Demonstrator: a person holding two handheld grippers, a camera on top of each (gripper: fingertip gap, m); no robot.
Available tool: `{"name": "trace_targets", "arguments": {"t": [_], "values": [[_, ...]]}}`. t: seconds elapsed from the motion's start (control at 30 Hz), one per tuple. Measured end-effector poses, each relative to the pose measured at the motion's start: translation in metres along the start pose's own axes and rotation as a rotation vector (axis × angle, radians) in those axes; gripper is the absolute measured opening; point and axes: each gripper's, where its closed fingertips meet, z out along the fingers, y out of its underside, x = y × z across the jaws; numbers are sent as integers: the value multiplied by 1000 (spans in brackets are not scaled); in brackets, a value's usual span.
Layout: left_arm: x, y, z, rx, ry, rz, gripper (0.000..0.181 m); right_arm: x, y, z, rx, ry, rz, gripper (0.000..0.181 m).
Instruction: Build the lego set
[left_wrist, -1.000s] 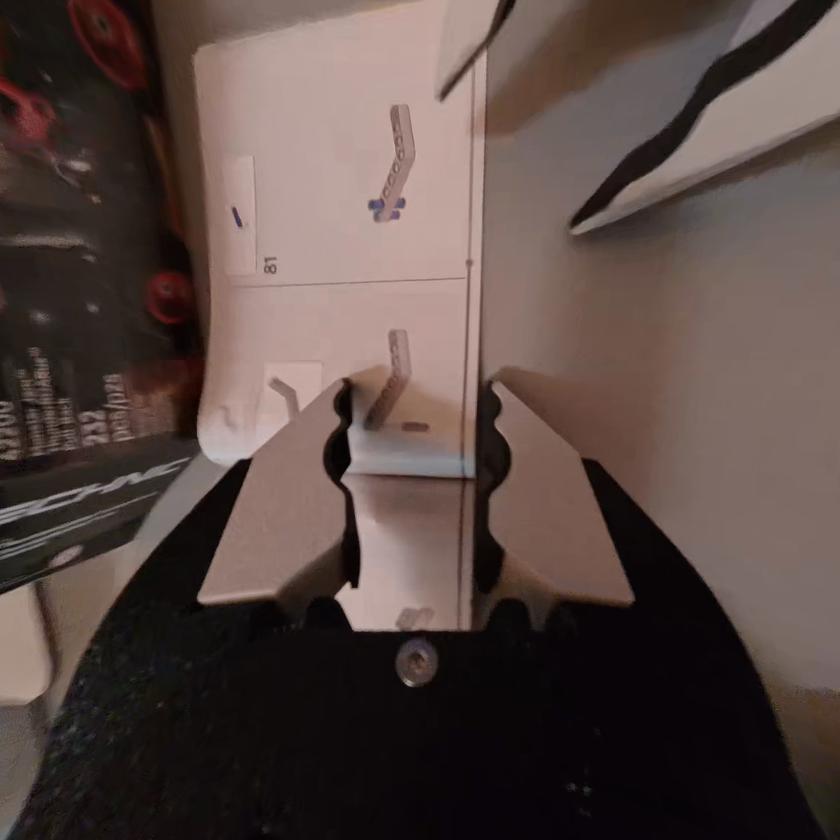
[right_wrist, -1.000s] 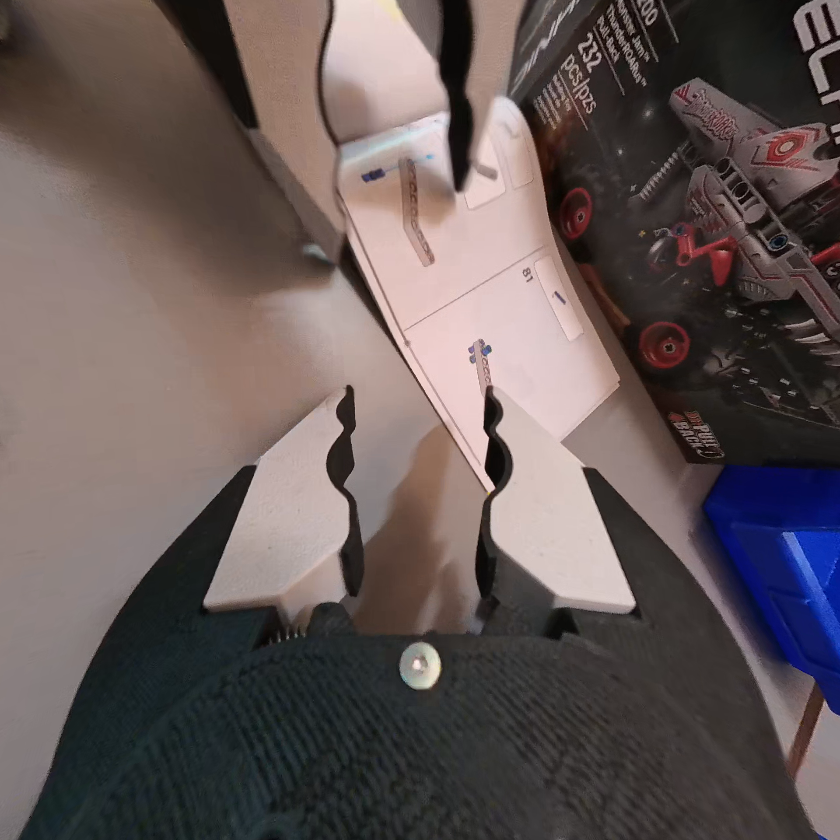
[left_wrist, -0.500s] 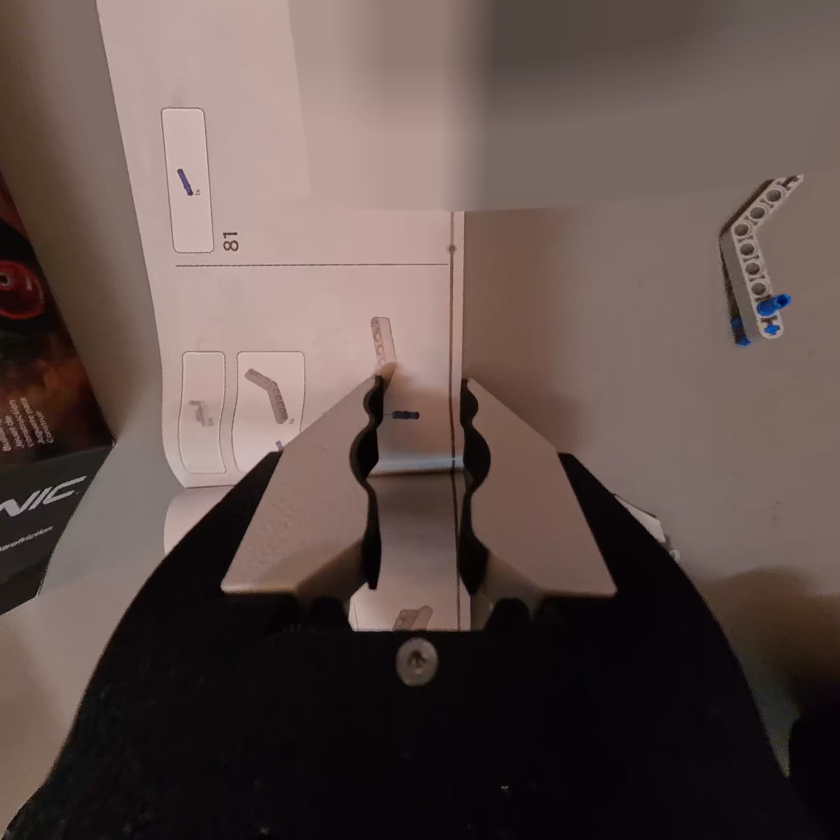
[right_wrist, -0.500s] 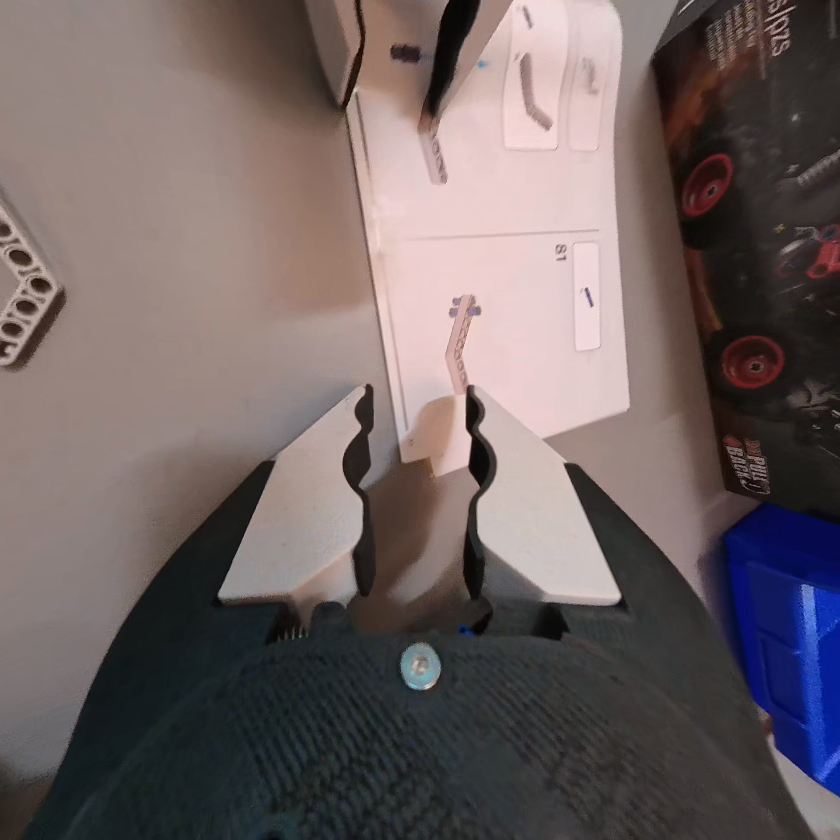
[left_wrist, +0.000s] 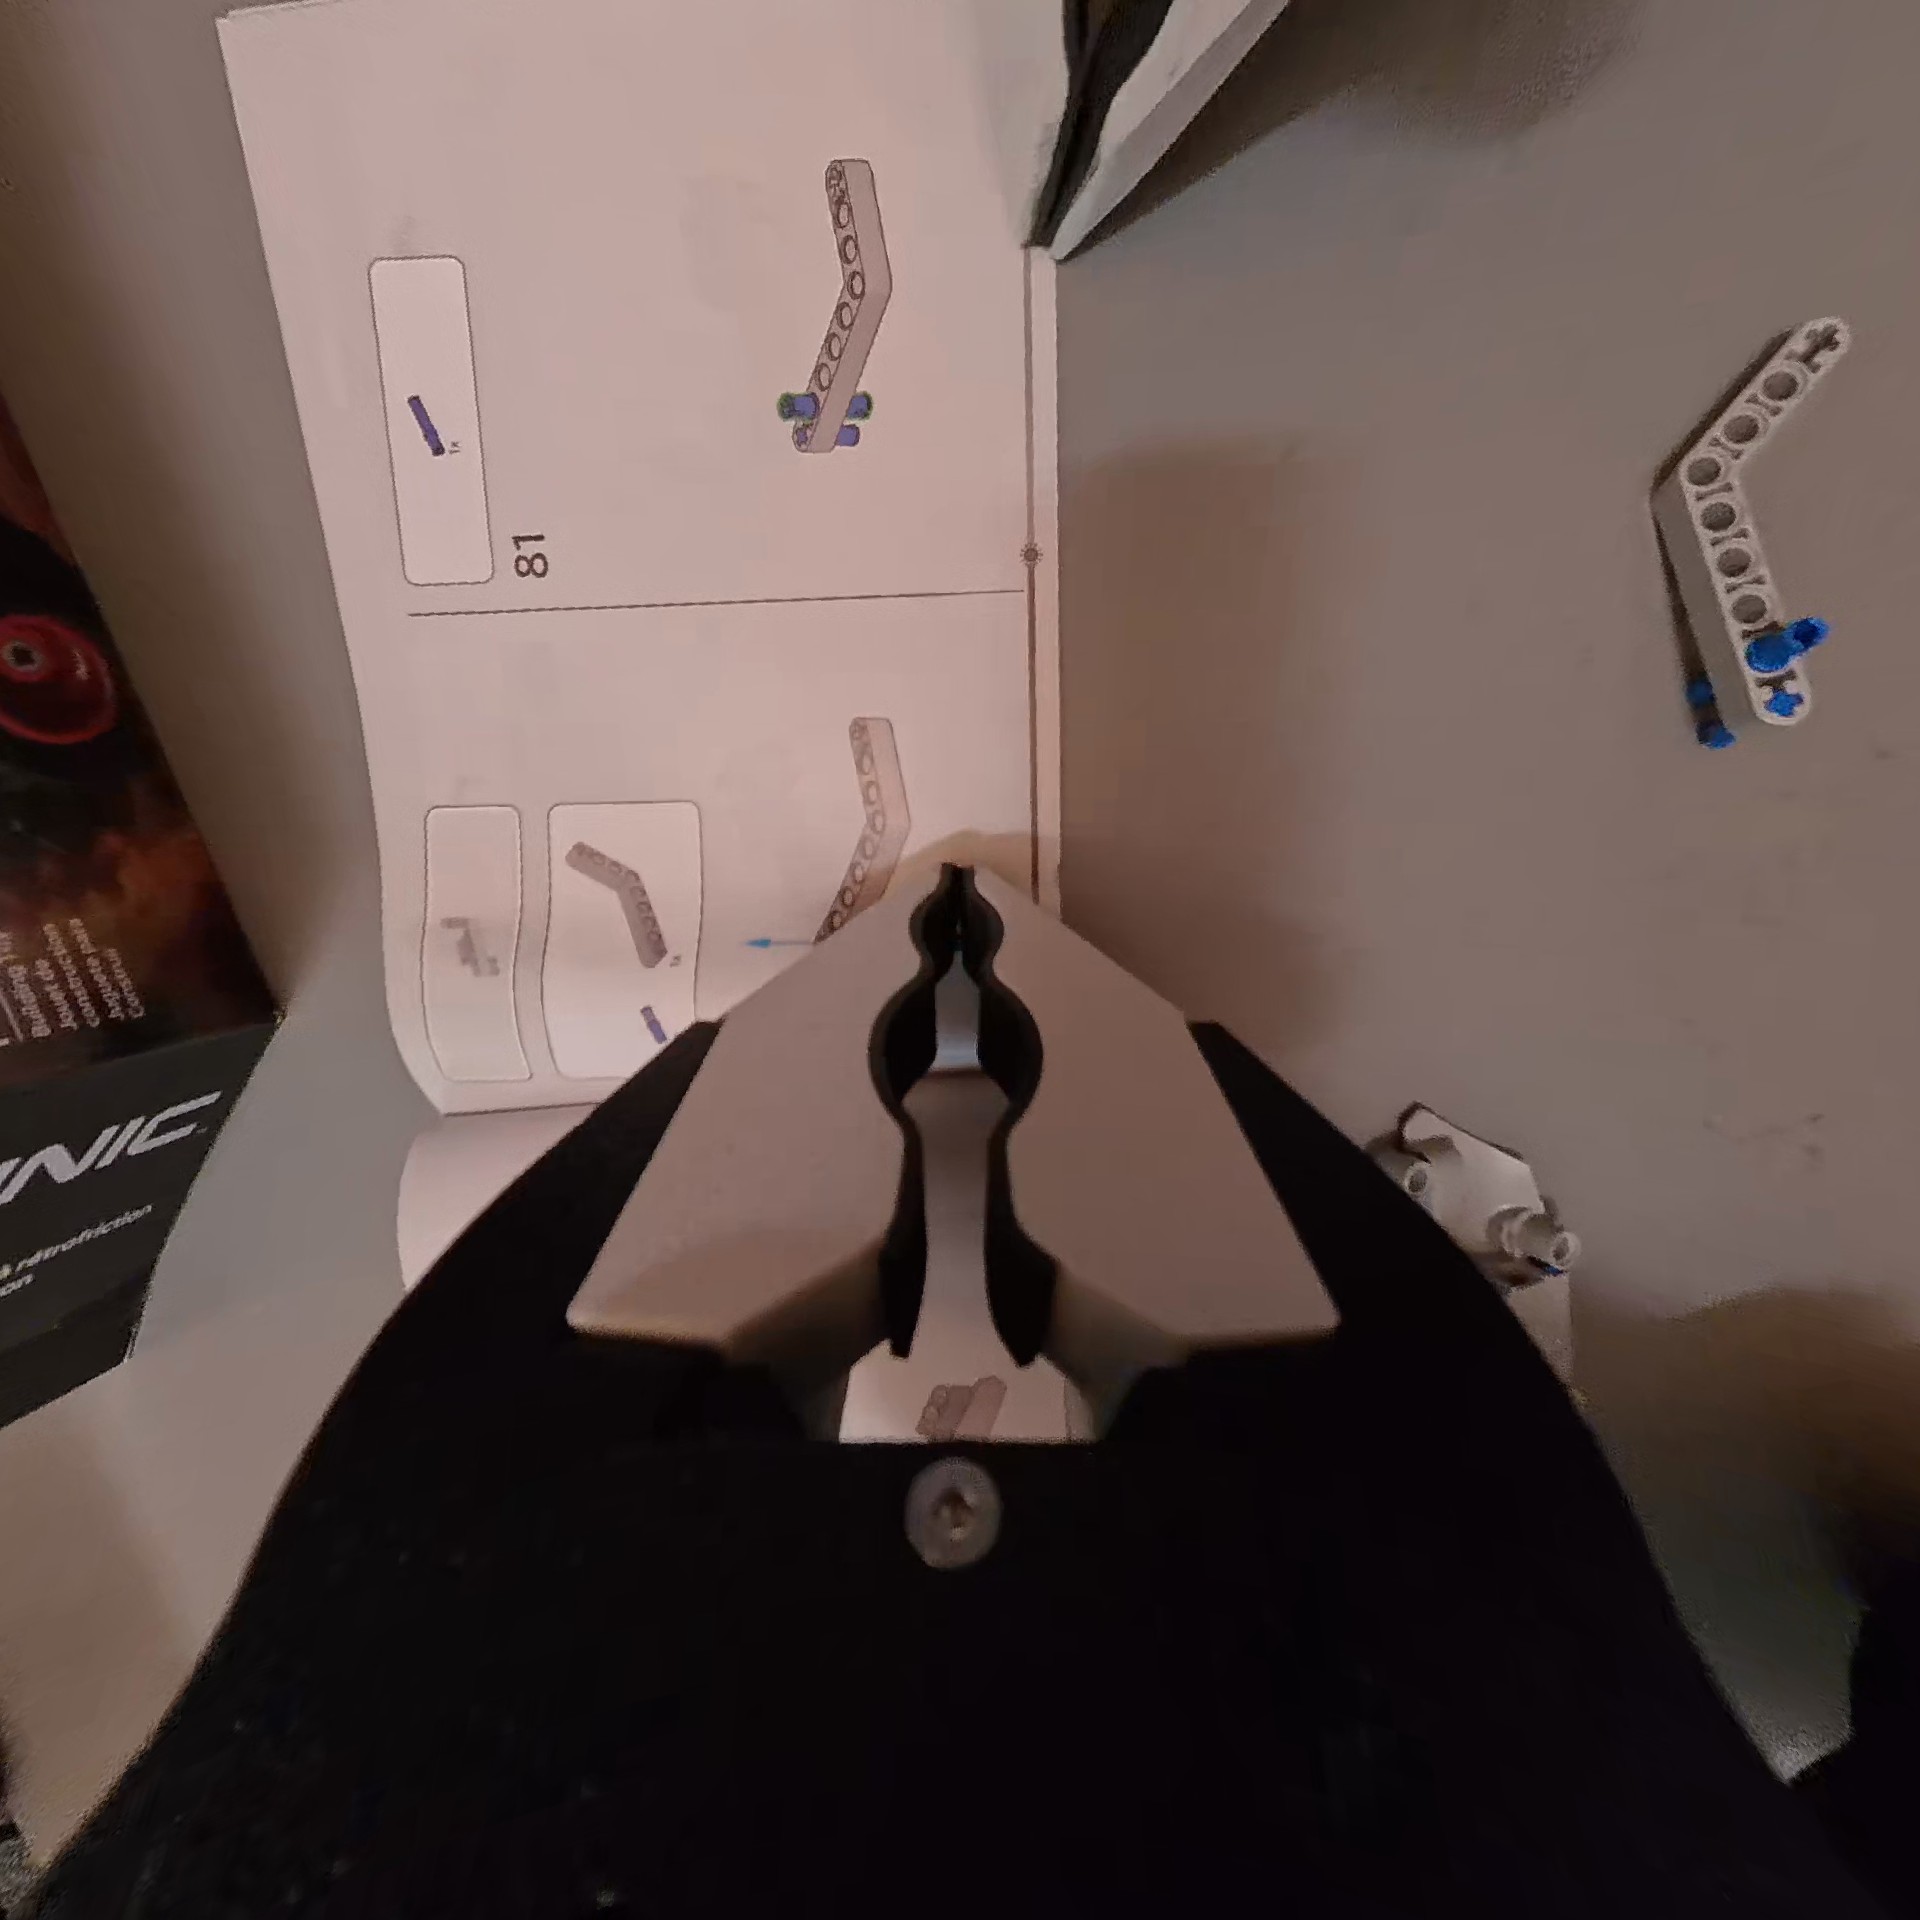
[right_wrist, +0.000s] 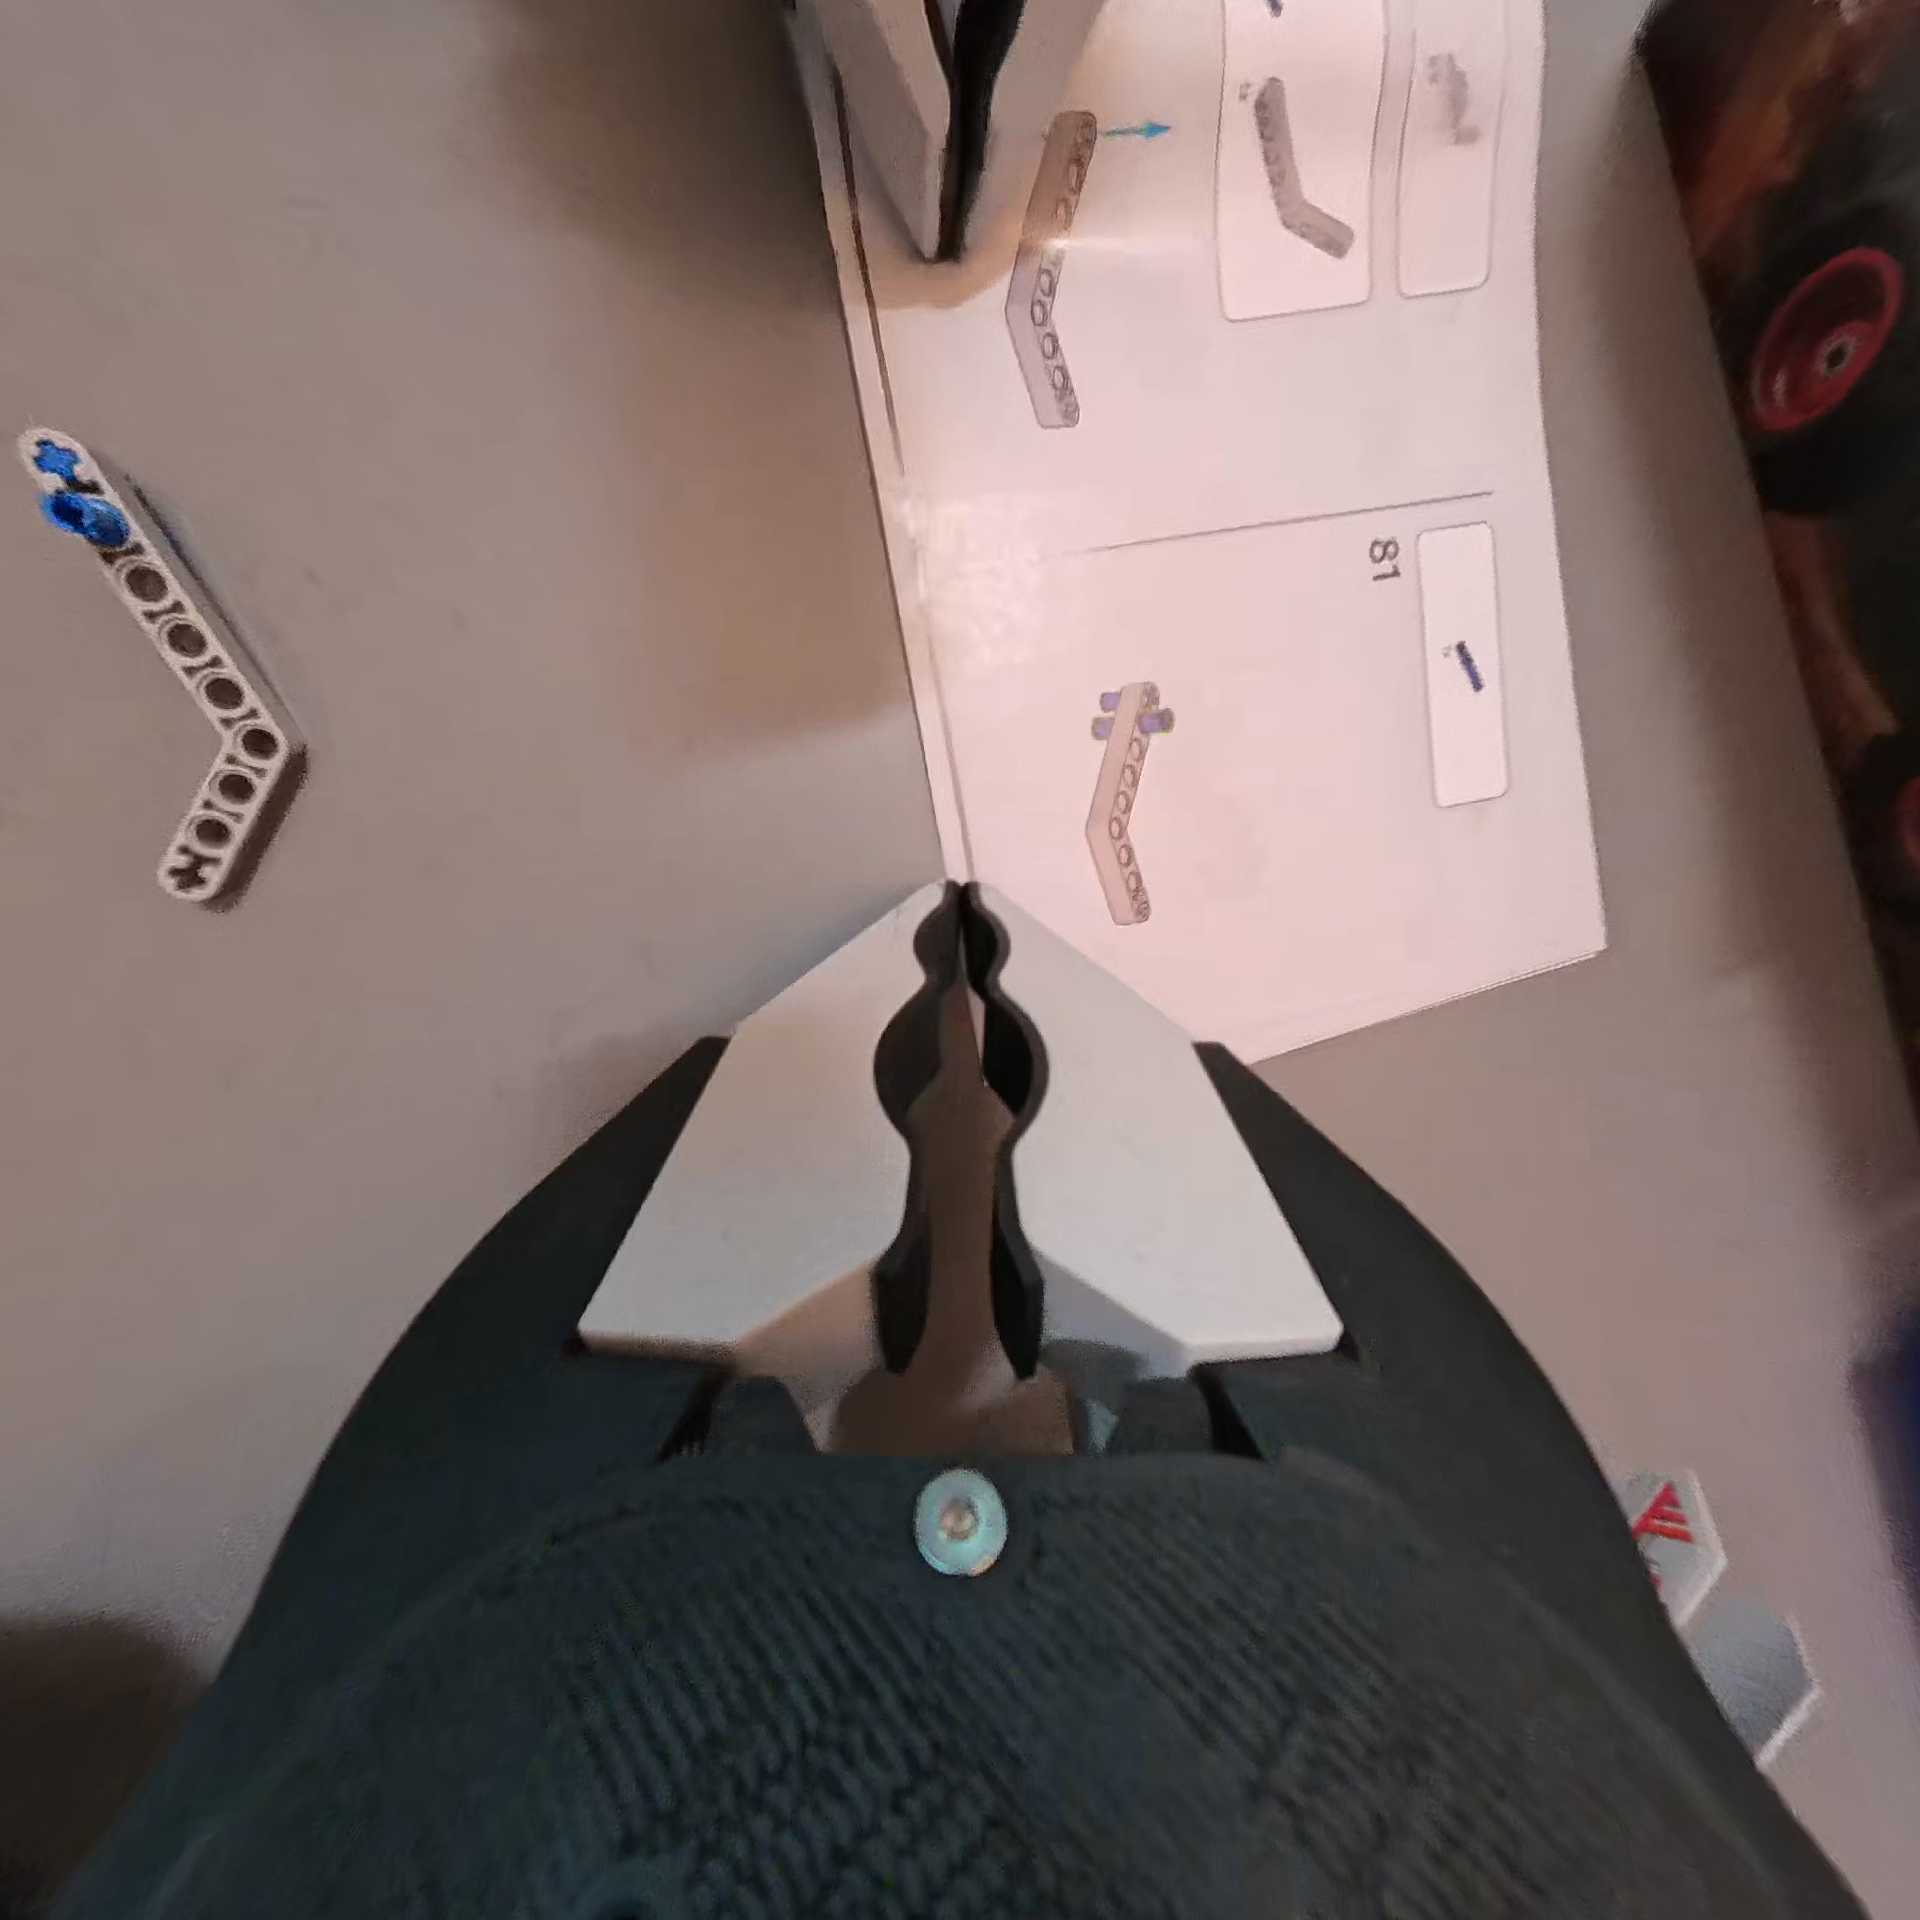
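Note:
A grey bent beam (left_wrist: 1745, 540) with blue pins at one end lies on the grey table, right of the open instruction booklet (left_wrist: 675, 520). It also shows in the right wrist view (right_wrist: 177, 665), left of the booklet (right_wrist: 1247, 623). My left gripper (left_wrist: 951, 878) is shut with nothing seen between its fingers, tips over the booklet's near right edge. My right gripper (right_wrist: 956, 894) is shut and empty, tips at the booklet's opposite edge. Each gripper shows at the top of the other's view, the right in the left wrist view (left_wrist: 1132, 114) and the left in the right wrist view (right_wrist: 914, 125).
The dark set box (left_wrist: 83, 935) lies along the booklet's far side and shows in the right wrist view (right_wrist: 1818, 416). A small grey part (left_wrist: 1475, 1205) lies beside my left gripper. Pale panel pieces (right_wrist: 1683, 1548) lie near my right gripper. Tip to tip, the grippers are about 11 cm apart.
Both grippers have gone from open to shut. Both views have shifted across the booklet, and the bent beam has come fully into sight.

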Motion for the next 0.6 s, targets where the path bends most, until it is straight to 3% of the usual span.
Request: {"name": "trace_targets", "arguments": {"t": [0.13,0.23,0.33,0.47,0.6], "values": [[2,-7,-2,81,-3,-28,3,-5,-12,4,40,17,-32,0],[-4,-32,-8,186,-84,-32,40,-6,-14,6,56,0,23,0],[-15,-23,7,24,-164,-18,54,-6,-14,6,52,-25,36,7],[1,-22,10,0,-41,-70,30,7,-9,0,-18,94,2,25],[9,-18,7,-42,-46,1,24,20,-18,-17,52,215,-69,45]]}}
